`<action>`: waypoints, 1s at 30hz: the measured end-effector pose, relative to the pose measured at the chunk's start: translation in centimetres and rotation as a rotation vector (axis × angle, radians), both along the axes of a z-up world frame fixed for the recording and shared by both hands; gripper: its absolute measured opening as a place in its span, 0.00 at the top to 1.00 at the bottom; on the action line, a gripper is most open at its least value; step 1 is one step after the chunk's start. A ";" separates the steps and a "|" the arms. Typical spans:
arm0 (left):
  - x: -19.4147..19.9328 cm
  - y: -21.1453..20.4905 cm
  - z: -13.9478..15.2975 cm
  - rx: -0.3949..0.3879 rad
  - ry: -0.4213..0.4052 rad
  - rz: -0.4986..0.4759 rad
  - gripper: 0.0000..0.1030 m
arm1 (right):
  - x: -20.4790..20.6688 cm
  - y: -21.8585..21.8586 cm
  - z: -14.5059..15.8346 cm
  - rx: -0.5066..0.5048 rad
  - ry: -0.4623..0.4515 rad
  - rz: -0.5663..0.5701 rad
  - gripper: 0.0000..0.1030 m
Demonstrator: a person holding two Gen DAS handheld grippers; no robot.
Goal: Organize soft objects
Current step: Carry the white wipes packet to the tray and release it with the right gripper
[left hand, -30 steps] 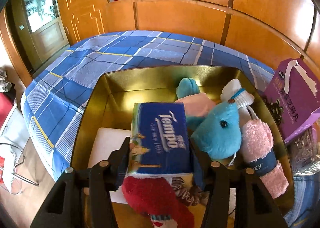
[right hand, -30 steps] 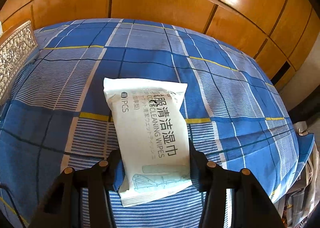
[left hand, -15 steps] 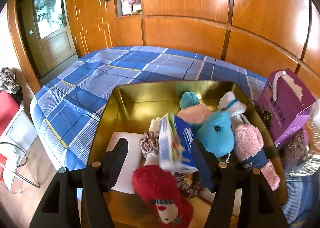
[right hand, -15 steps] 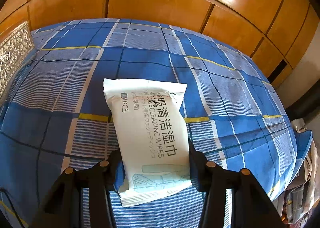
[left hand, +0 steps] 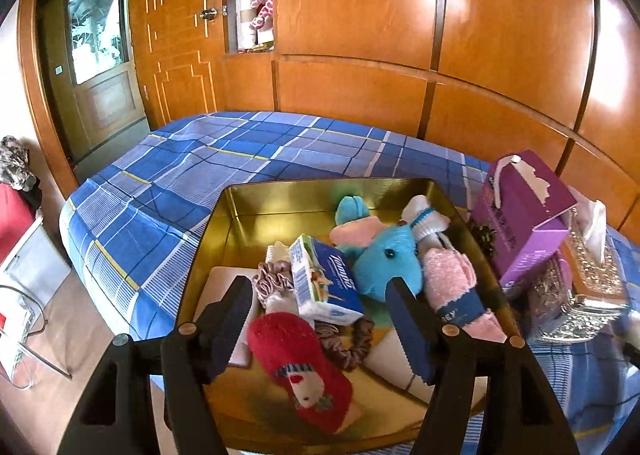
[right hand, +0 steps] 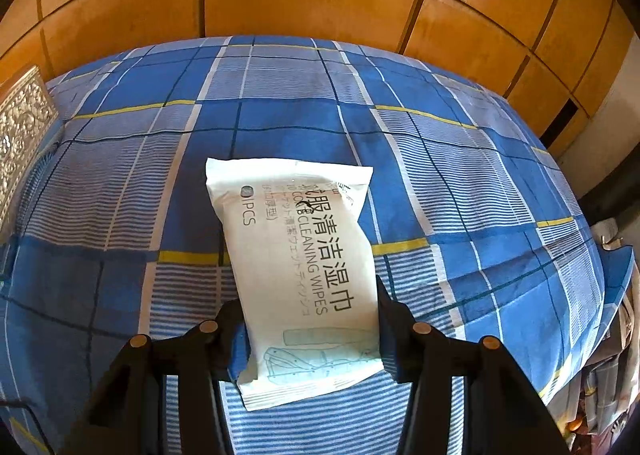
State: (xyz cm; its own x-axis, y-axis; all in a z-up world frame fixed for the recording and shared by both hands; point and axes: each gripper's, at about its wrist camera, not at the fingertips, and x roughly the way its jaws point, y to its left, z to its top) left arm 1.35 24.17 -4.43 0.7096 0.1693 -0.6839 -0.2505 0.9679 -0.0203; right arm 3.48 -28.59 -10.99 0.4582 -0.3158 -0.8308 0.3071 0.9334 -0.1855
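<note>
1. The left gripper (left hand: pixel 320 319) is hanging over the gold tray (left hand: pixel 256 199) with its jaws opening; nothing is being pressed between them.
2. The blue tissue pack (left hand: pixel 324 283) is lying free in the tray, tilted on the pile, seen in the gap between the jaws but beyond their tips and touching neither.
3. The right gripper (right hand: pixel 308 331) is gripping the white wipes pack (right hand: pixel 300 267): its jaws are standing about half apart, pressing on both long edges of the pack's near end, while the far end is sticking out over the blue plaid bed (right hand: pixel 440 183).
4. Counted in the tray: one tissue pack, one blue plush toy (left hand: pixel 388 259), one red sock (left hand: pixel 300 359), one pink rolled sock (left hand: pixel 452 287), one white sock (left hand: pixel 424 219), and two scrunchies (left hand: pixel 272 279), as far as I can tell.
5. Just beside the tray, on its right, one purple box (left hand: pixel 524 215) and one glittery tissue holder (left hand: pixel 592 275) are sitting on the bed.
</note>
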 end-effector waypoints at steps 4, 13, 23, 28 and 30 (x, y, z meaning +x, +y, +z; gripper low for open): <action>-0.4 -0.6 0.2 -0.004 -0.002 -0.015 0.32 | 1.1 -0.3 0.2 0.047 0.023 -0.013 0.51; -0.8 -1.6 -0.2 0.005 0.006 -0.037 0.32 | 5.5 0.9 0.6 0.169 0.113 0.033 0.51; -1.1 -1.6 -0.1 0.014 0.005 -0.048 0.32 | 11.3 5.6 5.3 0.182 0.083 0.154 0.52; -1.1 -1.3 -0.3 0.006 0.008 -0.042 0.32 | 14.5 9.6 9.4 0.148 0.040 0.261 0.52; -1.0 -1.3 -0.4 0.005 0.010 -0.045 0.32 | 16.0 11.5 10.7 0.130 0.038 0.310 0.52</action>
State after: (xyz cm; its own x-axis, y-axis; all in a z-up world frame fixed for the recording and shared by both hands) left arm 0.31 22.88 -4.83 0.7094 0.1402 -0.6907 -0.2065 0.9783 -0.0135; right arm 19.52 -17.07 -0.29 0.4839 -0.0568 -0.8733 0.0000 0.9979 -0.0648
